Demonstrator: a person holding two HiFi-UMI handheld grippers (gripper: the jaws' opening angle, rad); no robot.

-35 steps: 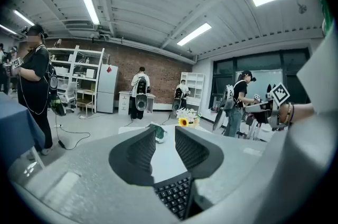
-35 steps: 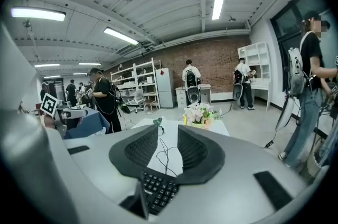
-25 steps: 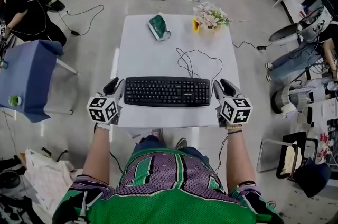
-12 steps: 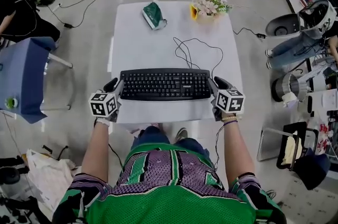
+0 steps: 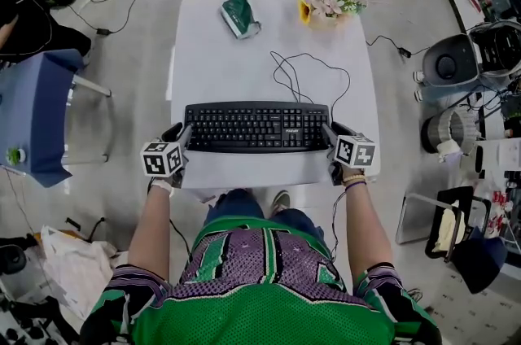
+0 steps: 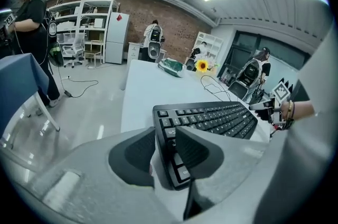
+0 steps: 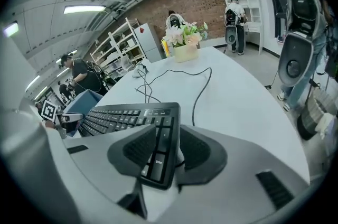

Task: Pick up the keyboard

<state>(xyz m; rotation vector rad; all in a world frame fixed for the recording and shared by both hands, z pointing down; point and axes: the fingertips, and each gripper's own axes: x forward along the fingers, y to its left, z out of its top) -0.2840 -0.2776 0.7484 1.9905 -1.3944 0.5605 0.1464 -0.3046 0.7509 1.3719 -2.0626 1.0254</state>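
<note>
Keyboard (image 5: pixel 256 127), ends inside left tool (image 5: pixel 180 133) and just-opening right tool (image 5: pixel 333 132)

Both forearms reach forward, tilted down. The left gripper (image 5: pixel 179 134) and right gripper (image 5: pixel 332 133) straddle the ends of the keyboard (image 5: pixel 256 126) with jaws apart; the right's have just been opening.

My white table (image 5: pixel 236 83) carries a green pouch (image 5: pixel 239 15) at top centre and a flower pot (image 5: pixel 326 3) right of it (one sunflower among the blooms). A blue table (image 5: pixel 37 115) sits at the left edge.
</note>
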